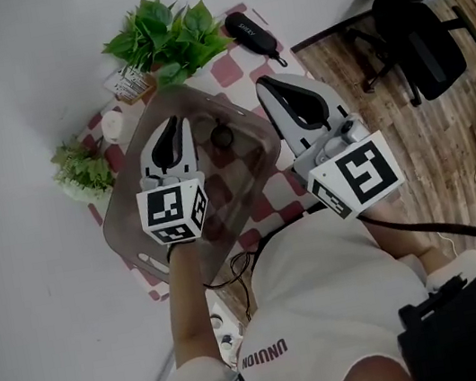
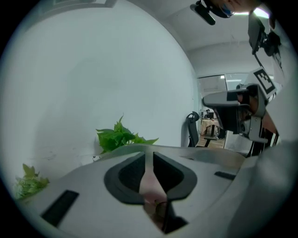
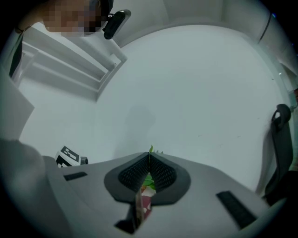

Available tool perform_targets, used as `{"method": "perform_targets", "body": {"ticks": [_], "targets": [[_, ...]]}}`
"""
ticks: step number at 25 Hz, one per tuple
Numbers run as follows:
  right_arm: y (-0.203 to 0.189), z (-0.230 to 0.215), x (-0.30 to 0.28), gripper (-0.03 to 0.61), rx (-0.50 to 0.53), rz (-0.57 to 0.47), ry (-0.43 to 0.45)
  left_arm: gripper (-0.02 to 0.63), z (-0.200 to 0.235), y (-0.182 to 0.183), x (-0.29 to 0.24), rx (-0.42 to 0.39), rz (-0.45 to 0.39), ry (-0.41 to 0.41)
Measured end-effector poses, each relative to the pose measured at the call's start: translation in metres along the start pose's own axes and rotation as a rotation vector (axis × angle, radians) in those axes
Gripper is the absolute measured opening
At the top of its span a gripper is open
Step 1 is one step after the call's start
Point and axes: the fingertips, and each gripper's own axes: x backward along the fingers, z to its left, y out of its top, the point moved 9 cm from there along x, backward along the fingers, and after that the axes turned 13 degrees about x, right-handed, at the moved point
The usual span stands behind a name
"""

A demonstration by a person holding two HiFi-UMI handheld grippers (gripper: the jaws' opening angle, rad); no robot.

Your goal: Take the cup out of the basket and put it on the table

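A translucent brown basket [image 1: 119,208] stands on the red-and-white checked cloth [image 1: 238,62]. A small dark roundish thing [image 1: 222,135], probably the cup, lies inside it near the far right wall. My left gripper [image 1: 175,124] hangs over the basket's middle, pointing slightly downward. A narrow slit runs between its pads [image 2: 149,156] and nothing is in it. My right gripper [image 1: 267,83] is held level just right of the basket, above the cloth. Its pads meet at the tip [image 3: 149,156], so it is shut and empty.
A leafy plant [image 1: 167,38] and a labelled white pot [image 1: 130,83] stand behind the basket. A smaller plant [image 1: 81,167] and a white jar [image 1: 111,125] are at its left. A black case [image 1: 248,30] lies at the far right. An office chair [image 1: 414,26] stands on the wooden floor.
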Motion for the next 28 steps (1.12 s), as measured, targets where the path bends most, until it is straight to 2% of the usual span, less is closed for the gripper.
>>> {"method": "perform_targets", "body": {"ticks": [5,15,25,28], "targets": [[-0.003,0.001,-0.002,0.018,0.011,0.025,-0.003,0.055,0.008,-0.024,-0.015,0.000,0.086,-0.025],[-0.007,0.004,-0.002,0.018,0.033,0.058,-0.014,0.098,0.011,-0.054,-0.037,-0.043,0.166,-0.111],[-0.011,0.003,0.003,0.018,0.036,0.079,-0.049,0.195,0.011,-0.081,-0.051,-0.048,0.207,-0.241],[-0.012,0.002,0.003,0.018,0.039,0.085,-0.055,0.214,0.012,-0.091,-0.053,-0.058,0.245,-0.255]]}}
